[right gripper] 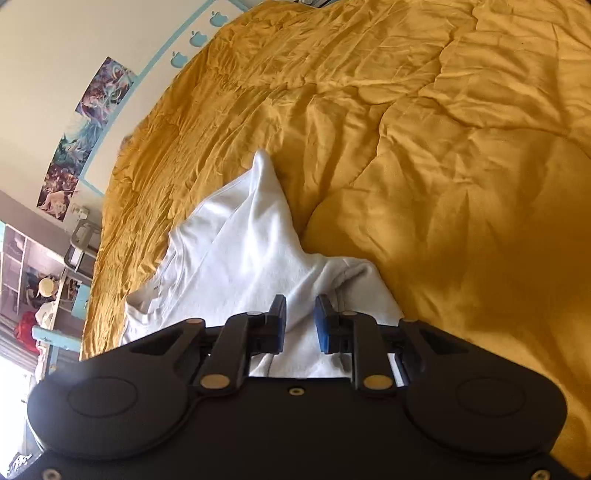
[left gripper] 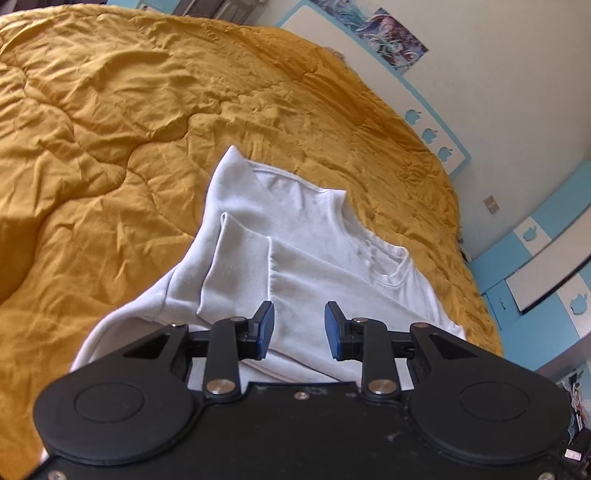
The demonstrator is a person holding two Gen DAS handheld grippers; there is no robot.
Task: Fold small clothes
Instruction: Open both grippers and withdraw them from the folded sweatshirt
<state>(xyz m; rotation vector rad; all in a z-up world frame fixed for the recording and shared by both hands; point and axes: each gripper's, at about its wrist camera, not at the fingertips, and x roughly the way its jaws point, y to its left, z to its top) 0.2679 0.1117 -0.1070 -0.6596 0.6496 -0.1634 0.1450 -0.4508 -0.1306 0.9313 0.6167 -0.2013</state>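
Note:
A small white garment (left gripper: 295, 254) lies partly folded on a mustard-yellow quilt (left gripper: 110, 129), with a sleeve laid over its middle and its neckline toward the right. My left gripper (left gripper: 299, 328) hovers just above the garment's near part, blue pads apart and nothing between them. In the right wrist view the same white garment (right gripper: 243, 251) is bunched into a peak on the quilt (right gripper: 461, 166). My right gripper (right gripper: 300, 321) stands over its near edge with a narrow gap between the pads; the cloth lies below and is not pinched.
The quilt covers the whole bed, wrinkled all around the garment. A white wall with blue trim and posters (left gripper: 391, 33) runs along the far side of the bed. Blue-and-white cabinets (left gripper: 546, 266) stand at the right. Shelves with clutter (right gripper: 33, 295) sit beyond the bed's left edge.

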